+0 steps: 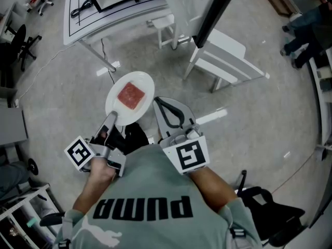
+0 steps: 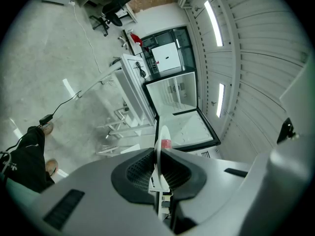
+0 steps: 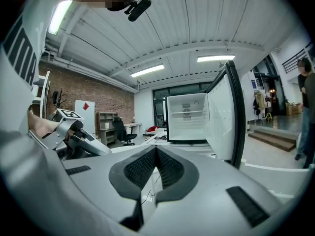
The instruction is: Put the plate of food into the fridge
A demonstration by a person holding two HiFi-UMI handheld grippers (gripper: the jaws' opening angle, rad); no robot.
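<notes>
A white plate (image 1: 136,85) carrying a red square of food (image 1: 130,95) is held level over the floor. My left gripper (image 1: 115,119) is shut on the plate's near rim. In the left gripper view the plate (image 2: 160,140) runs edge-on between the pads, with the red food (image 2: 166,143) just beyond the left gripper (image 2: 158,155). My right gripper (image 1: 156,101) sits beside the plate on its right, shut and holding nothing; the right gripper (image 3: 156,150) has its pads meeting. The fridge (image 3: 188,118) stands ahead with its door (image 3: 225,116) swung open; the fridge (image 2: 173,96) also shows in the left gripper view.
A white desk (image 1: 111,10) with cables stands at the far left, and a white stool (image 1: 165,29) beside it. A low white stand (image 1: 225,56) lies to the right under the dark door edge (image 1: 215,12). A person (image 3: 309,112) stands at the far right.
</notes>
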